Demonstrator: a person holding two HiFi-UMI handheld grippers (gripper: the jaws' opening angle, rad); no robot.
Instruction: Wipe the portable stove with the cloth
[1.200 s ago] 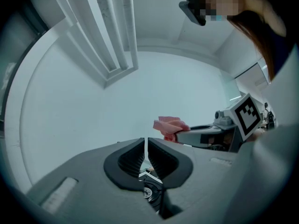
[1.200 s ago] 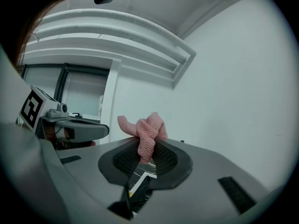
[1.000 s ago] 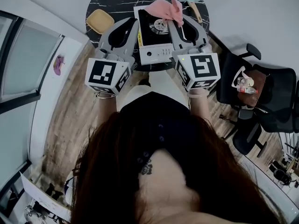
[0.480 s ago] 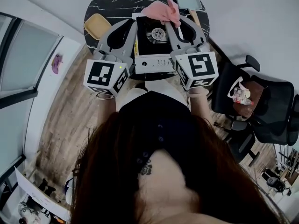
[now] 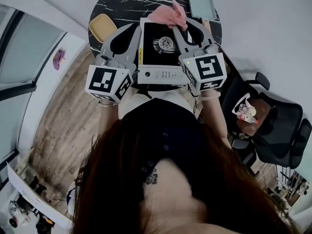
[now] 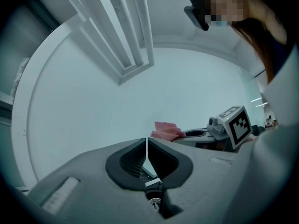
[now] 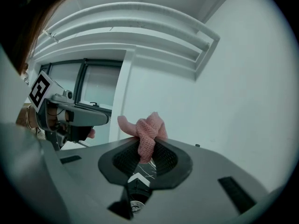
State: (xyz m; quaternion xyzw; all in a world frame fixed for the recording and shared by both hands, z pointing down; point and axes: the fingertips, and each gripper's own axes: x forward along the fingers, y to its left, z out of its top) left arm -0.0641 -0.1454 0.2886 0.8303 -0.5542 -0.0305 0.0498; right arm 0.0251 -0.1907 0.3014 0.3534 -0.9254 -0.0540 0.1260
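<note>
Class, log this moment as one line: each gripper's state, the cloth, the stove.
left gripper: shut, empty | right gripper: shut on pink cloth | cloth: by far edge of portable stove | stove: on round black table

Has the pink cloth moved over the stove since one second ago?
Yes. The pink cloth, held in the right gripper, has drawn back from the burner toward the far edge of the stove.

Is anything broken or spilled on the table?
No, nothing stands out. The stove sits flat on the table, with no spill showing. The cloth is pinched in the right claw, by the stove's far edge. The left claw is shut and empty.
</note>
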